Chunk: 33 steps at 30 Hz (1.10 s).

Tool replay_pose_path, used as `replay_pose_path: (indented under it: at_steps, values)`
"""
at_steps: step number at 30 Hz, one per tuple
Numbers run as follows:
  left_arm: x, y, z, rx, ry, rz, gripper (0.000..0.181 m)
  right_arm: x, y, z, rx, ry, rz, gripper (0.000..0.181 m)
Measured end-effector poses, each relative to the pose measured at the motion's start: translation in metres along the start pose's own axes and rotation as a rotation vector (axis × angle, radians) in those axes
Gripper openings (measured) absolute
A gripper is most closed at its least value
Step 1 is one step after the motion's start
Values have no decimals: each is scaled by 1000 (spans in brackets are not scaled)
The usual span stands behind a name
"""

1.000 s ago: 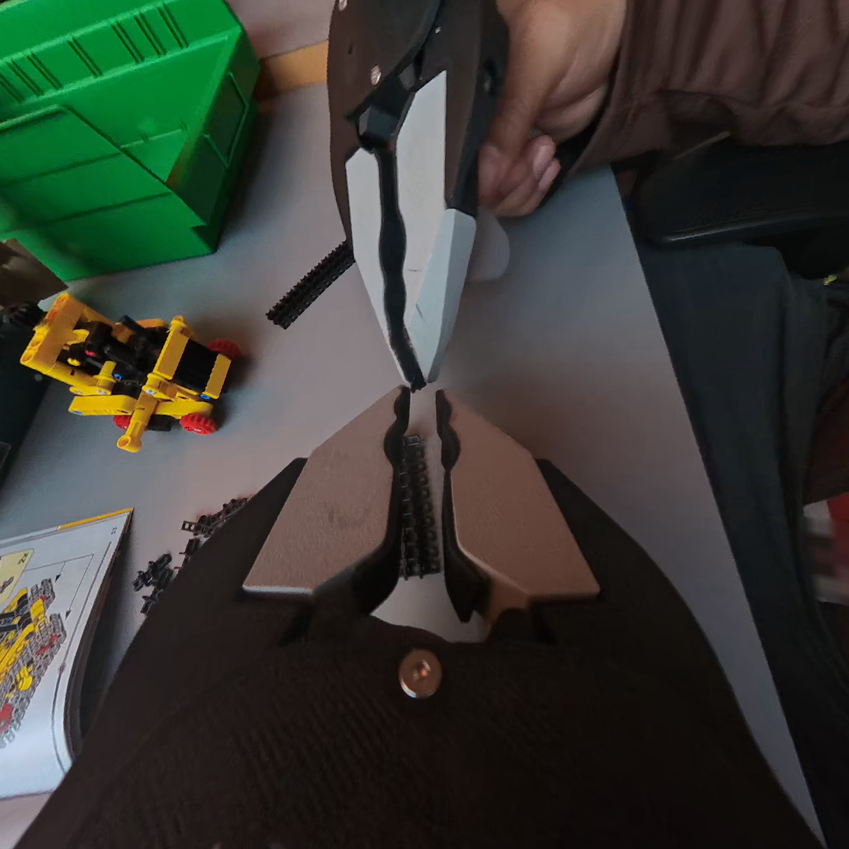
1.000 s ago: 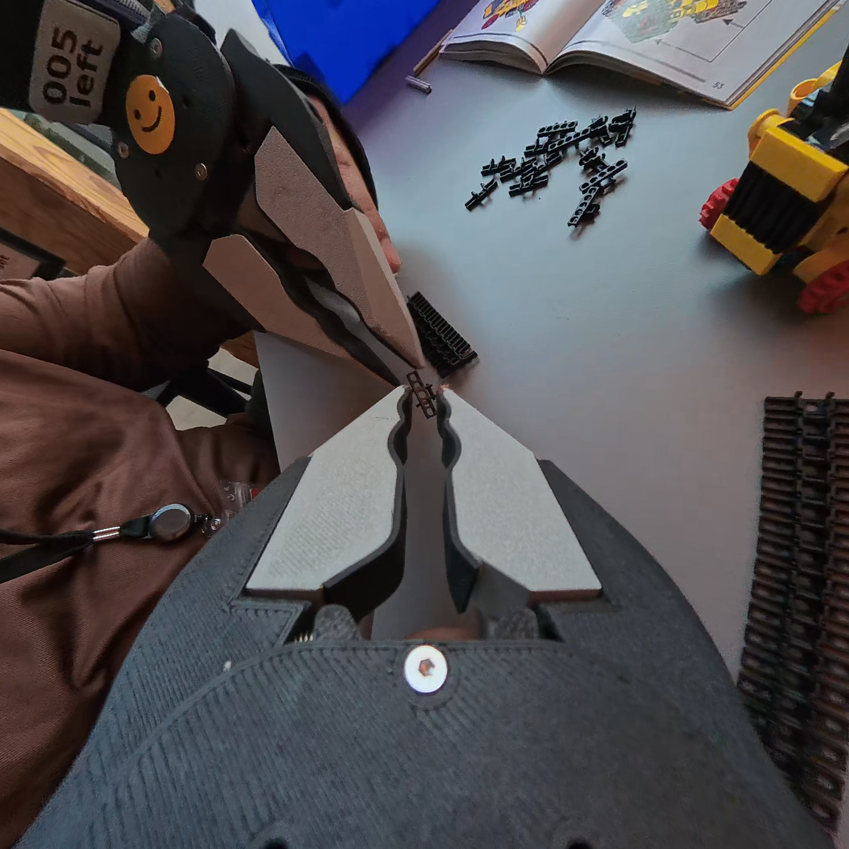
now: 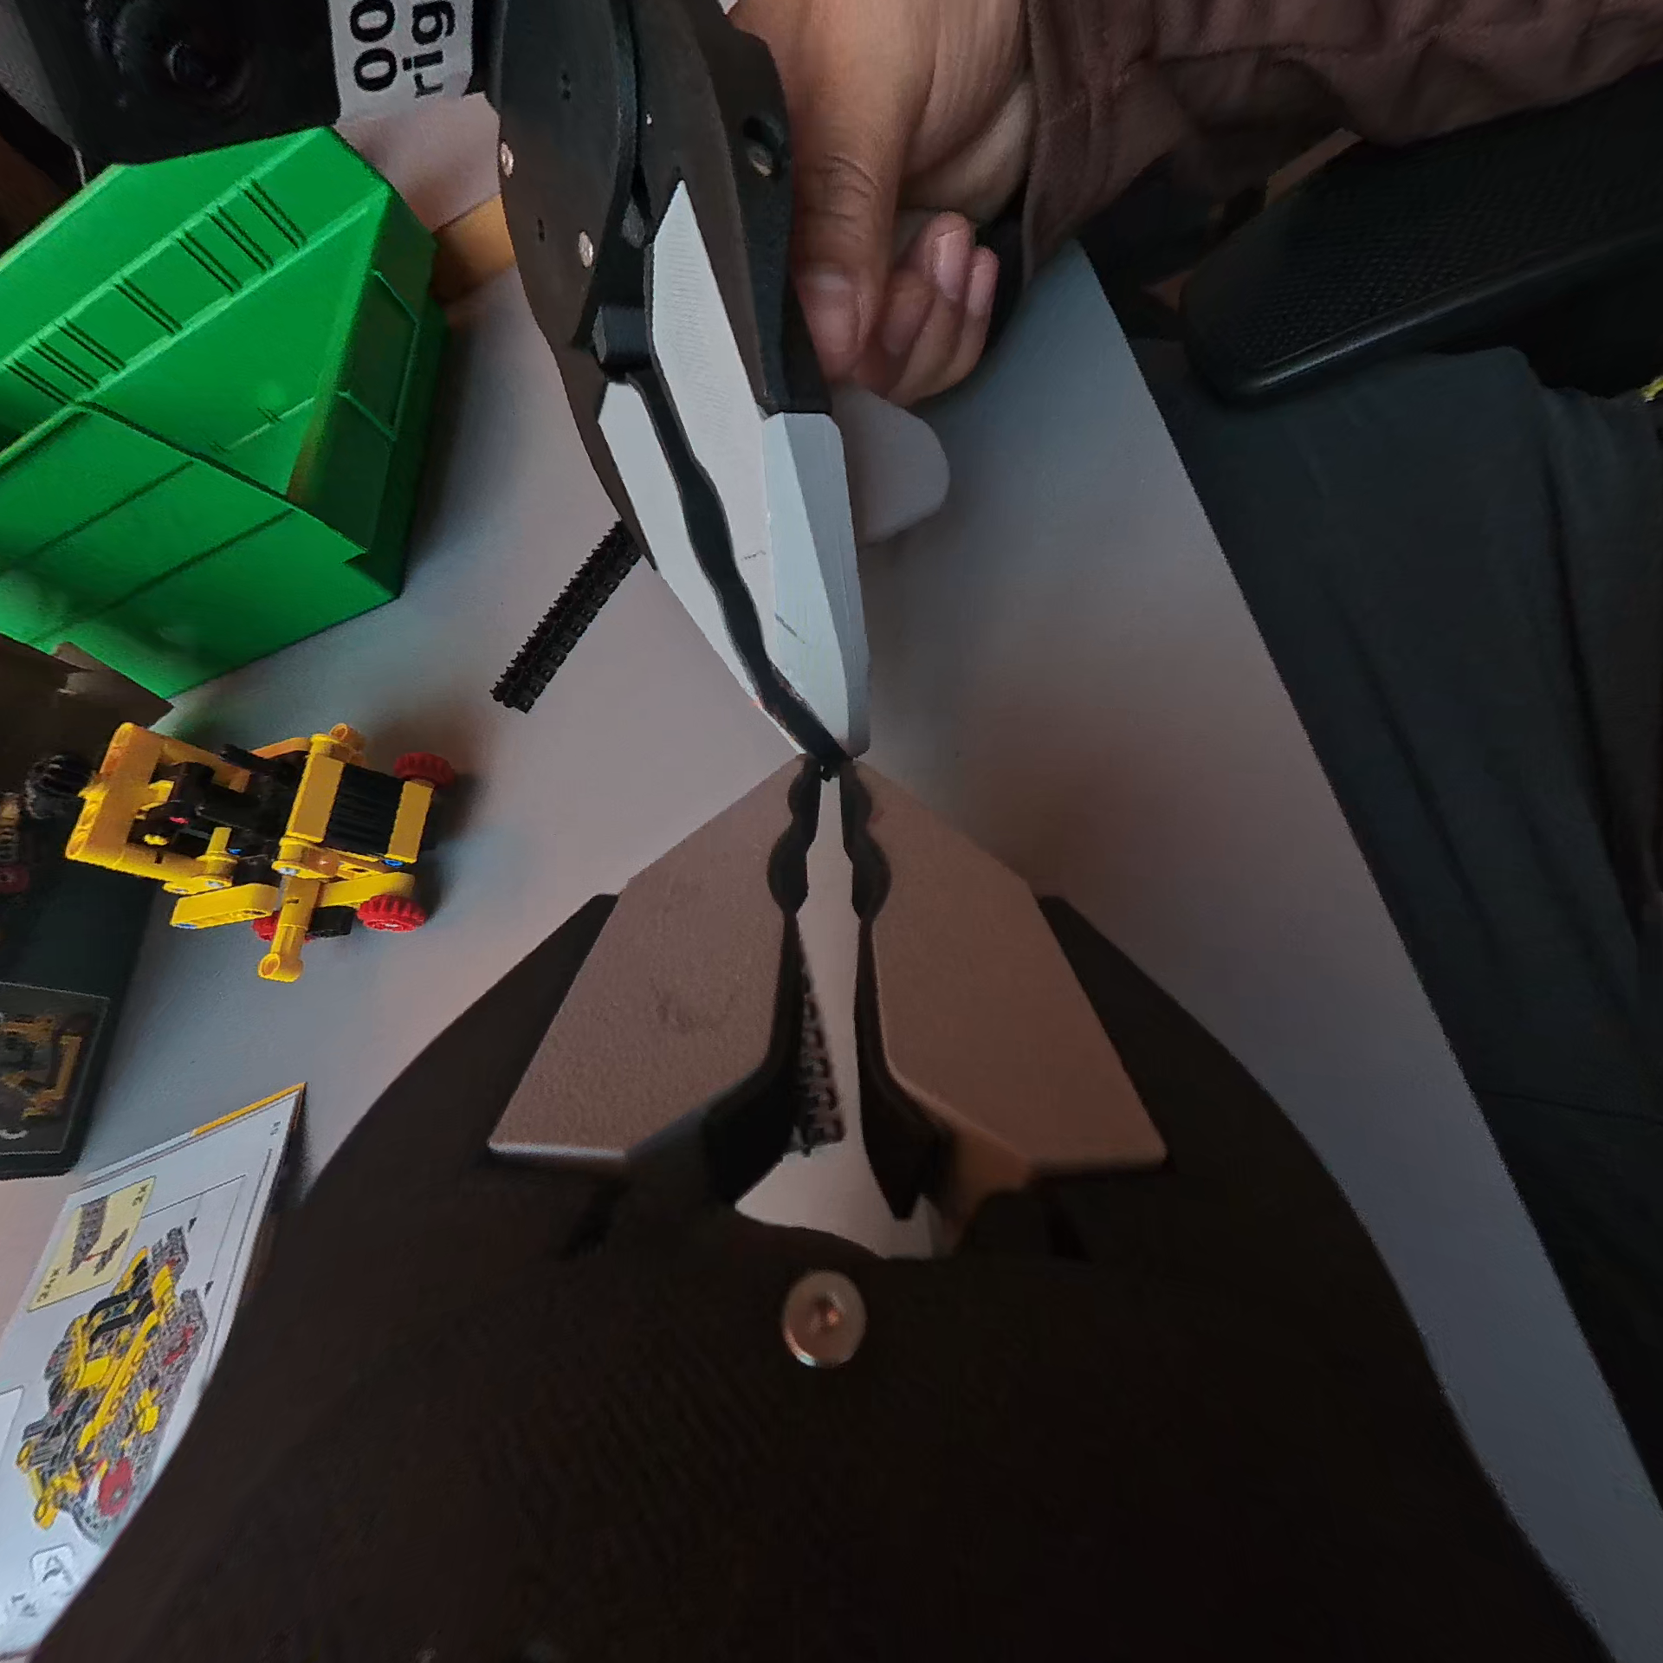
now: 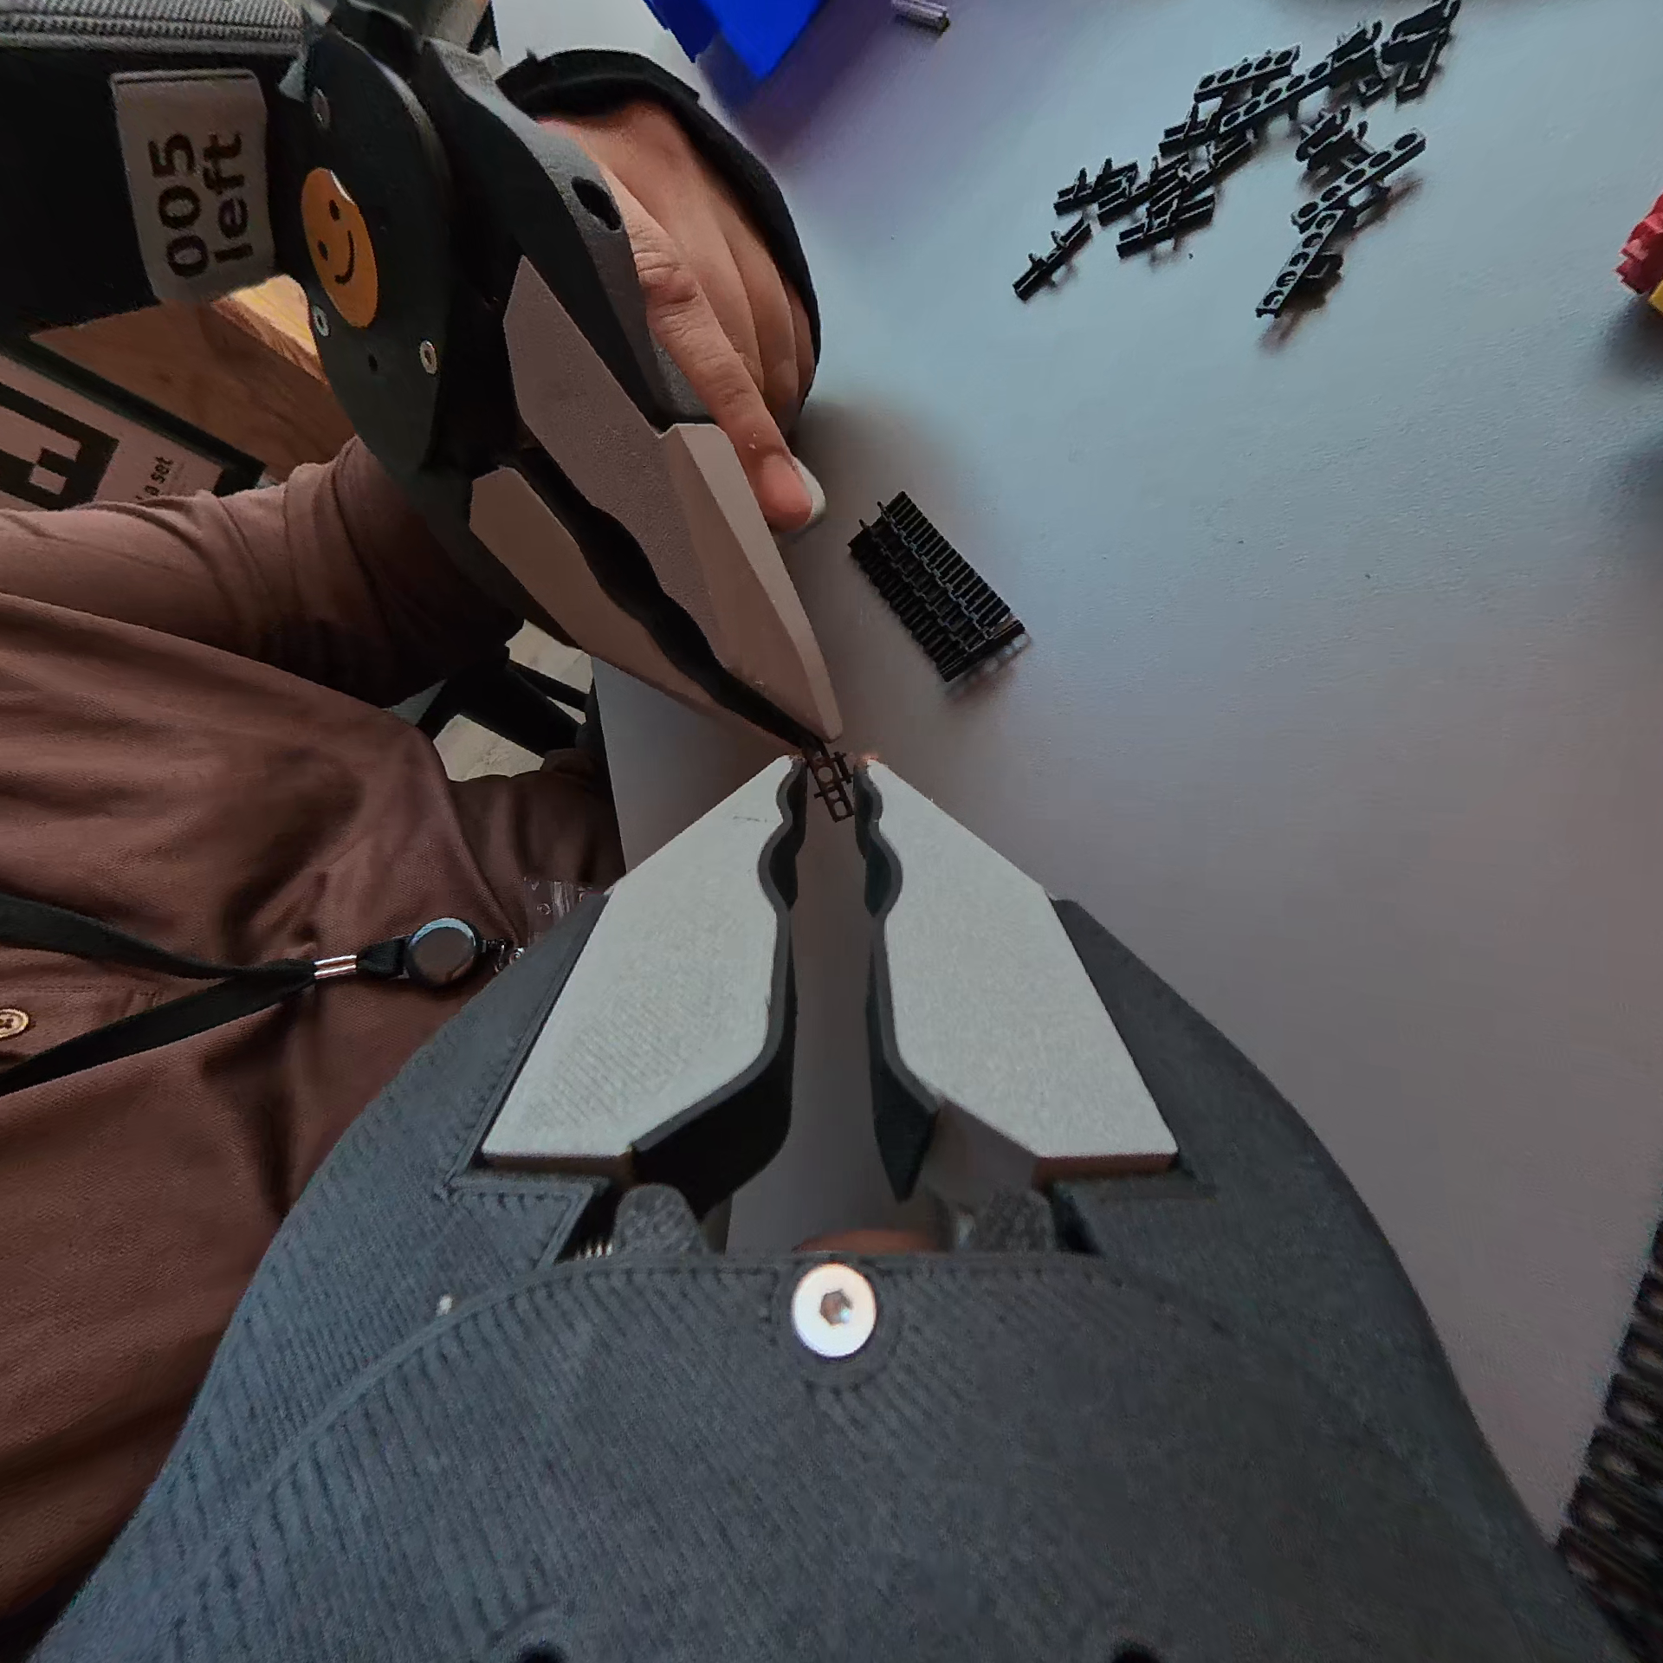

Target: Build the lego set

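Note:
My left gripper (image 3: 823, 776) and my right gripper (image 4: 828, 772) meet tip to tip above the grey table (image 3: 1035, 720). Between them is a small black track link piece (image 4: 830, 790). The right gripper's tips are shut on its near end. The left gripper (image 4: 814, 733) comes in from the upper left and pinches its far end. In the left wrist view the right gripper (image 3: 821, 742) comes down from above. A short black track strip (image 4: 936, 585) lies on the table just past the tips. The yellow bulldozer model (image 3: 270, 837) stands at the left.
A green bin (image 3: 198, 387) stands at the back left, and an open instruction booklet (image 3: 117, 1332) lies at the near left. A longer track strip (image 3: 567, 621) lies near the bin. Loose black pieces (image 4: 1260, 162) lie farther out. Long track strips (image 4: 1620, 1440) lie at the right edge. Both grippers' tips are close together, under 4 cm apart. From either gripper's tips it is about 15 cm to the yellow bulldozer model (image 3: 270, 837).
The left gripper's jaws have narrowed from a small gap to a pinch on the link. Both grippers have shifted a little, with their tips still together.

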<state>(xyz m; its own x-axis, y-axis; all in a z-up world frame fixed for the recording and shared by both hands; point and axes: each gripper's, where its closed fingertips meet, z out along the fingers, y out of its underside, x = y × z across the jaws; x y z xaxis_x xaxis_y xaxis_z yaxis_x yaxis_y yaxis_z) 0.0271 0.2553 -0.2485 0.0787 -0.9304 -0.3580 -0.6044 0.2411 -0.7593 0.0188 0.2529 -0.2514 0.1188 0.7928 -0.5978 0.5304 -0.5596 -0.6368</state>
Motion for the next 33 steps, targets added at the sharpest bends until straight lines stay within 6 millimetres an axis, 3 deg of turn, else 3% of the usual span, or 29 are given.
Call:
replay_pose_path:
  at_steps: [5,9,14,18,24,33]
  values:
    - [-21,9,6,-54,-81,-180,0,12,-14,-14,92,77,-10,9]
    - [-31,10,4,-32,-52,-421,0,18,-20,-22,92,252,-226,13]
    - [-20,15,4,-53,56,-513,0,16,-21,-19,14,442,-521,11]
    - [-12,13,5,-58,97,-488,0,20,-9,-6,-87,476,-584,11]
    - [-19,18,6,-75,54,-516,0,23,4,0,-139,434,-506,1]
    - [-27,20,6,-87,-13,-485,6,24,4,8,-63,281,-121,0]
